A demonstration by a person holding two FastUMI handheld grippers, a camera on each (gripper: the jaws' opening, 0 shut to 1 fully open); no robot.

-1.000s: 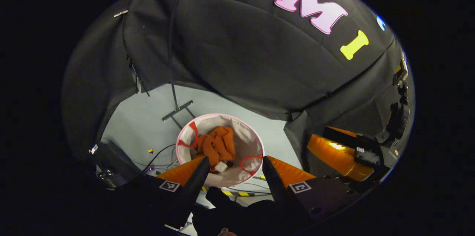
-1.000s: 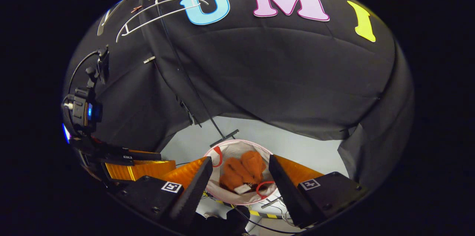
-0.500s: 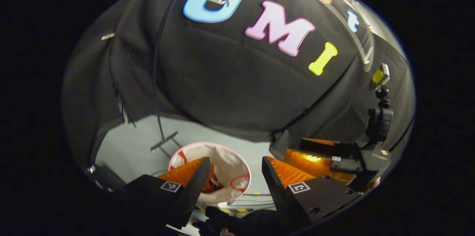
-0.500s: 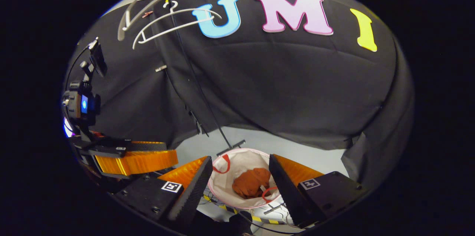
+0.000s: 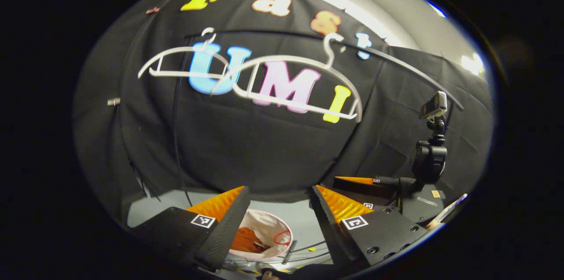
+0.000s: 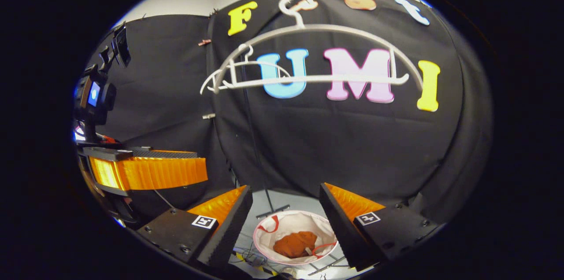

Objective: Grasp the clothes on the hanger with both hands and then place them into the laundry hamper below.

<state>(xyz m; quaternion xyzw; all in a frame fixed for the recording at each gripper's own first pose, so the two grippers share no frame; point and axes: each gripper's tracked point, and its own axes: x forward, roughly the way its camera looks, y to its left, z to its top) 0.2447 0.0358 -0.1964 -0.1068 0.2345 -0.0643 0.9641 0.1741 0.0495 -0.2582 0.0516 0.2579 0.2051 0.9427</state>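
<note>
Two tongs, my left gripper (image 5: pixel 280 192) and right gripper (image 6: pixel 285 192), are wide apart, holding nothing. I lifted them higher; the orange clothes (image 6: pixel 295 244) lie in the hamper (image 6: pixel 282 223) below, hangers (image 6: pixel 308 57) above.

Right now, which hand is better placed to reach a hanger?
Probably right: a bare hanger looms large, straight above the open right gripper. From the left gripper both hangers look smaller, farther.

Grey floor (image 6: pixel 304 203) beneath black cloth wall (image 6: pixel 335 148).
</note>
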